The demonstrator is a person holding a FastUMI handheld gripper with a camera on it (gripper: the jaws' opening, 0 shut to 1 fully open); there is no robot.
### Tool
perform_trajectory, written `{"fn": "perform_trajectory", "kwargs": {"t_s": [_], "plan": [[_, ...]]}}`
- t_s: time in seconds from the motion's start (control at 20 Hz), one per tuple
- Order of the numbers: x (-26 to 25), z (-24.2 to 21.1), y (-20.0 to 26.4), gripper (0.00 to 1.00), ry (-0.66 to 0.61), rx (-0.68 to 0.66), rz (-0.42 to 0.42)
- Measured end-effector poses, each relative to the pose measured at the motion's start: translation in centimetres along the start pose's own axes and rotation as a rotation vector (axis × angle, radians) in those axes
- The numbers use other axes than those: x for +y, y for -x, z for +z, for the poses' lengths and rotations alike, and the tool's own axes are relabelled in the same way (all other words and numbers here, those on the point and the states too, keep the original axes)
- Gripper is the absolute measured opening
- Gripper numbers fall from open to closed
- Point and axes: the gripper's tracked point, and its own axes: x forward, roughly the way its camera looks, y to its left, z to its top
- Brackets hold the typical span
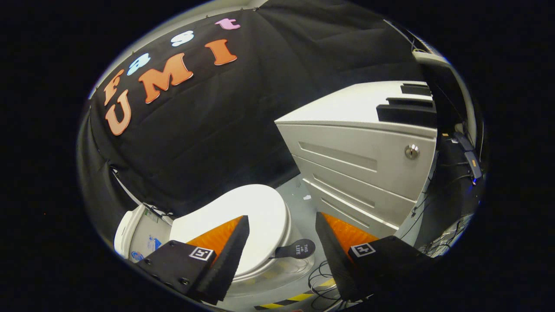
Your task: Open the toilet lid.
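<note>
Toilet lid (256, 212) down | beyond parted jaws | gripper (282, 227) empty

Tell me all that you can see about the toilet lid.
The toilet lid is white, oval and smooth, like glossy plastic. It lies closed, flat on the toilet. A dark tab sticks out from its front edge, between the open jaws of the gripper, which hovers above and does not touch it.

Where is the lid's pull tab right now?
In the gripper view, the tab sticks out from the closed lid's front edge, between the open tool's fingers, with the cabinet beyond.
</note>
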Motion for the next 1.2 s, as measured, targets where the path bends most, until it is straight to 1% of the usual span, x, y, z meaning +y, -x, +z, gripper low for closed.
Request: {"fn": "perform_trajectory", "kwargs": {"t_s": [0.1,0.25,0.4,0.65,0.75,0.8,0.9,0.95,1.05,1.1,1.2], "plan": [[-1.2,-0.6,-1.3,0.99,-0.023,-0.013,-0.020],[-2.6,-2.8,-2.4,0.99,-0.114,0.012,-0.040],[-2.9,-5.6,-3.0,0.99,-0.209,0.105,-0.045],[-3.2,-8.0,-2.7,0.96,-0.353,0.201,-0.020],[-3.2,-8.4,-3.3,0.82,-0.398,0.217,-0.013],[-2.9,-8.6,-3.5,0.81,-0.422,0.225,-0.003],[-2.2,-8.7,-4.0,0.70,-0.480,0.233,0.036],[-2.1,-8.8,-4.3,0.70,-0.510,0.233,0.044],[-2.3,-8.8,-4.7,0.55,-0.566,0.226,0.039],[-2.6,-8.9,-4.7,0.54,-0.590,0.229,0.028],[-2.7,-8.6,-4.1,0.38,-0.679,0.247,0.041]]}}
